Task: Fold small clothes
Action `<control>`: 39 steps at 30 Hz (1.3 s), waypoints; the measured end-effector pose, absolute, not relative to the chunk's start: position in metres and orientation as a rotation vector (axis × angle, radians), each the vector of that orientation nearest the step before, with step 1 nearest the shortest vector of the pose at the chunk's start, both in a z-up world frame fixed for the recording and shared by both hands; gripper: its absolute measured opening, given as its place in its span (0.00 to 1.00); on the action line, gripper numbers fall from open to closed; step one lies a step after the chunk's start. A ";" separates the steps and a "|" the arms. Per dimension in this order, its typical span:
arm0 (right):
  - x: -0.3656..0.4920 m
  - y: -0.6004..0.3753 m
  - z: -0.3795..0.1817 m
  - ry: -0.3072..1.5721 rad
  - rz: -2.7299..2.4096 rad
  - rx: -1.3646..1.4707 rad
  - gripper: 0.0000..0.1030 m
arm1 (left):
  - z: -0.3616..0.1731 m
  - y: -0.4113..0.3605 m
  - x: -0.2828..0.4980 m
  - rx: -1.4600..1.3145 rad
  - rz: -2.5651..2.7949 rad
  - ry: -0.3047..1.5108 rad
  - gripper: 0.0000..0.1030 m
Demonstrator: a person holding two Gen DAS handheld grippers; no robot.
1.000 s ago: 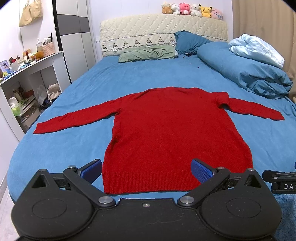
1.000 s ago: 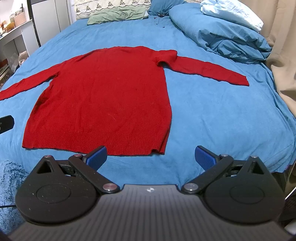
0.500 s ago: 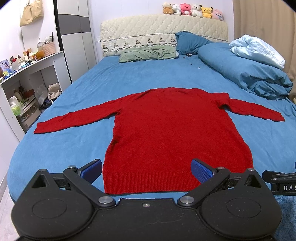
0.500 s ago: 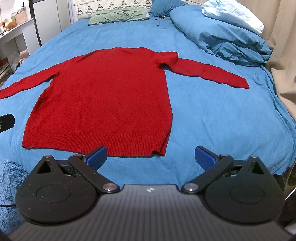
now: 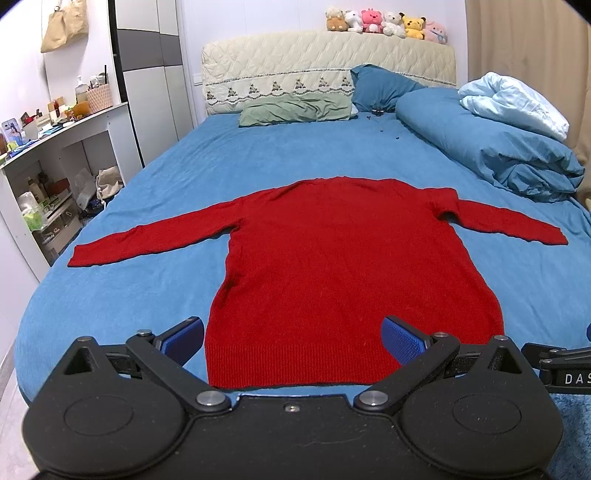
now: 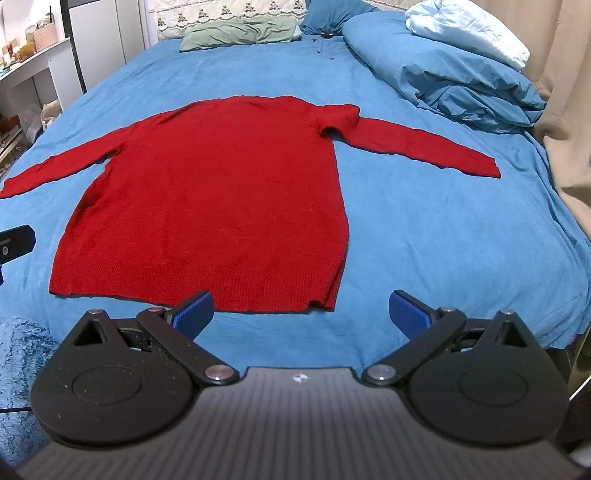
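I've got both grippers spread wide, holding nothing. The left gripper hangs over the near edge of the bed, its blue pads sitting on either side of the sweater's bottom hem in my view; can't tell if they touch the fabric, looks like they're above it. The right gripper is also fully released, its left pad over the hem's right half, its right pad over bare sheet, just off the sweater's lower right corner.

The red sweater lies flat, spread out in the middle of the bed, hem toward me, neck toward the headboard, both sleeves stretched out to the sides. In the right wrist view the sweater has a small kink at its lower right corner.

Past it: a green pillow, a blue pillow and a bundled blue duvet w/ a pale blanket on top at the right. Plush toys line the headboard. Shelves stand left of the bed.
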State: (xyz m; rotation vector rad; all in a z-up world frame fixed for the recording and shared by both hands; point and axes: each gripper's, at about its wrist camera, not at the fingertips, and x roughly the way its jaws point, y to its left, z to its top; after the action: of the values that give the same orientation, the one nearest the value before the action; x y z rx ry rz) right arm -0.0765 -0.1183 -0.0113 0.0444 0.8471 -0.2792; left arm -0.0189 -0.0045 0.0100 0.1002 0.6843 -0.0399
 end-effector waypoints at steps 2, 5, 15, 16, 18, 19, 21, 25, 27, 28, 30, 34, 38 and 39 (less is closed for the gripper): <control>-0.077 -0.119 -0.012 0.846 -0.280 0.044 1.00 | 0.010 -0.004 -0.019 0.098 -0.042 0.683 1.00; -0.077 -0.119 -0.012 0.847 -0.279 0.046 1.00 | 0.011 -0.004 -0.019 0.099 -0.042 0.683 1.00; -0.078 -0.119 -0.012 0.845 -0.279 0.044 1.00 | 0.011 -0.003 -0.019 0.098 -0.042 0.682 1.00; -0.078 -0.119 -0.012 0.845 -0.279 0.044 1.00 | 0.011 -0.003 -0.019 0.098 -0.041 0.682 1.00; -0.078 -0.119 -0.012 0.845 -0.279 0.045 1.00 | 0.011 -0.002 -0.019 0.098 -0.041 0.681 1.00; -0.078 -0.119 -0.012 0.844 -0.279 0.045 1.00 | 0.011 -0.002 -0.019 0.098 -0.041 0.681 1.00; -0.078 -0.119 -0.012 0.845 -0.279 0.044 1.00 | 0.011 -0.002 -0.019 0.097 -0.040 0.681 1.00; -0.078 -0.119 -0.011 0.845 -0.278 0.044 1.00 | 0.013 -0.002 -0.019 0.094 -0.038 0.679 1.00; -0.078 -0.119 -0.011 0.844 -0.277 0.044 1.00 | 0.014 -0.002 -0.019 0.094 -0.037 0.679 1.00; -0.078 -0.119 -0.011 0.845 -0.277 0.044 1.00 | 0.014 -0.002 -0.019 0.093 -0.036 0.678 1.00; -0.078 -0.119 -0.009 0.843 -0.275 0.044 1.00 | 0.014 -0.002 -0.019 0.090 -0.035 0.678 1.00; -0.078 -0.119 -0.008 0.842 -0.274 0.042 1.00 | 0.014 -0.002 -0.019 0.090 -0.033 0.678 1.00; -0.079 -0.118 -0.007 0.836 -0.270 0.036 1.00 | 0.011 -0.001 -0.017 0.082 -0.028 0.690 1.00; -0.078 -0.118 -0.007 0.835 -0.269 0.037 1.00 | 0.012 -0.001 -0.015 0.073 -0.028 0.695 1.00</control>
State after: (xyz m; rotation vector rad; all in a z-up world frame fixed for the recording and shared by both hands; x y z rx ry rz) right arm -0.0782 -0.1177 -0.0066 0.0370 0.8352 -0.2686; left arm -0.0152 -0.0008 0.0118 0.0734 0.6951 -0.0277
